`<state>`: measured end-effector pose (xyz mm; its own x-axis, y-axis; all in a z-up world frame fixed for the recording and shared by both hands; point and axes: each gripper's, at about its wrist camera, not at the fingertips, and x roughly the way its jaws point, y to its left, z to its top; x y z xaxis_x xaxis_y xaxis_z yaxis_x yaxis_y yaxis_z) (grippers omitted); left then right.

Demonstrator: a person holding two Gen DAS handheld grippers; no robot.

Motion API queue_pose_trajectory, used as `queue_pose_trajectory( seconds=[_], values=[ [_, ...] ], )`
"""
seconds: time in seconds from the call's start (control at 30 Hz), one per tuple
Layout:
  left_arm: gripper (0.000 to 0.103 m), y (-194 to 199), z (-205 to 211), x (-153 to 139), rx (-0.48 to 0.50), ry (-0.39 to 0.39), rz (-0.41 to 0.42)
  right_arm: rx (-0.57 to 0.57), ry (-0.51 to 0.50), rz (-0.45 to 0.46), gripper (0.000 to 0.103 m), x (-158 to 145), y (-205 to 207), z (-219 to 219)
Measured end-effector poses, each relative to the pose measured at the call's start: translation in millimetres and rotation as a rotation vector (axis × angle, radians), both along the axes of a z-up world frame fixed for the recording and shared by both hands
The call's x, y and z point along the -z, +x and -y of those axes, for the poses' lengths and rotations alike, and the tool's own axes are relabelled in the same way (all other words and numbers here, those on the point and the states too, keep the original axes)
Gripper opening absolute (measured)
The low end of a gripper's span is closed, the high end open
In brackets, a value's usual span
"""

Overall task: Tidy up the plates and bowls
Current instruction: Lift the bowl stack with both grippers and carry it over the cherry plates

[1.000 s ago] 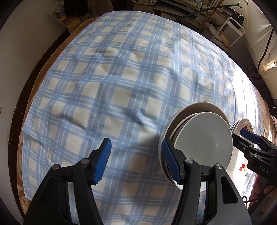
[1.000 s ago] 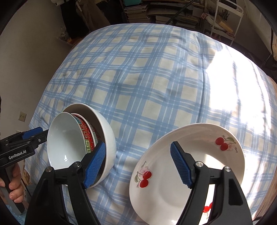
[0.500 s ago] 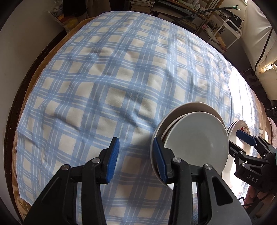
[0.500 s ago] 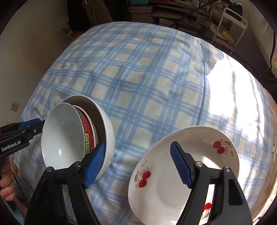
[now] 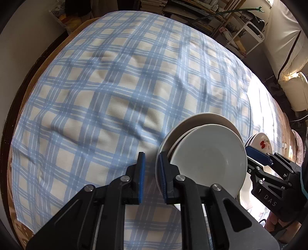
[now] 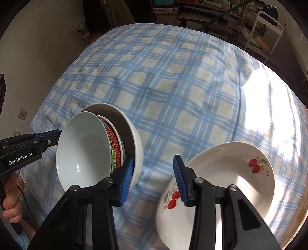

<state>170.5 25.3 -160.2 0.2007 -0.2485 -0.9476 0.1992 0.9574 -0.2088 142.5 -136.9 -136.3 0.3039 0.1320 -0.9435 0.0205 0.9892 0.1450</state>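
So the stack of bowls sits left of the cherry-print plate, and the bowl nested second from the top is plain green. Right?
Not quite. In the right wrist view the stack of bowls does sit left of the cherry-print plate, but the bowl nested second from the top is not plain green: it has a red rim band with a patterned border. The top bowl is plain white.

A wrinkled blue-and-cream plaid cotton tablecloth (image 5: 107, 92) spreads ahead of both grippers. Beyond it stand cluttered wooden bookshelves (image 6: 192, 13); far right is a white metal-frame cart (image 6: 267, 32). Far left, white wall sockets (image 6: 22, 113).
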Motion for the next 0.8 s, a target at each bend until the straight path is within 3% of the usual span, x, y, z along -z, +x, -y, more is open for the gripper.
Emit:
queue_pose_trajectory(
  seconds=[0.1, 0.3, 0.5, 0.57, 0.7, 0.8],
  values=[
    [0.004, -2.6, 6.0, -2.4, 0.024, 0.012, 0.009, -0.014, 0.016, -0.004, 0.019, 0.8, -0.1, -3.5],
    [0.004, -0.7, 1.1, 1.2, 0.012, -0.010, -0.005, -0.008, 0.060, -0.021, 0.010, 3.9, 2.5, -4.8],
    [0.002, -7.8, 13.7, 2.2, 0.035, 0.075, 0.063, 0.027, 0.054, -0.034, 0.010, 6.0, 4.9, -7.8],
    [0.002, -7.0, 11.3, 3.1, 0.028, 0.057, 0.061, 0.046, 0.059, -0.038, 0.010, 7.1, 5.1, -6.7],
    [0.002, -0.5, -3.7, 7.0, -0.018, -0.051, 0.013, 0.056, 0.060, -0.049, 0.010, 7.8, 7.0, -5.8],
    [0.002, -1.4, -1.5, 7.5, -0.016, -0.040, 0.023, 0.065, 0.065, -0.058, 0.011, 8.4, 8.6, -5.1]
  ],
)
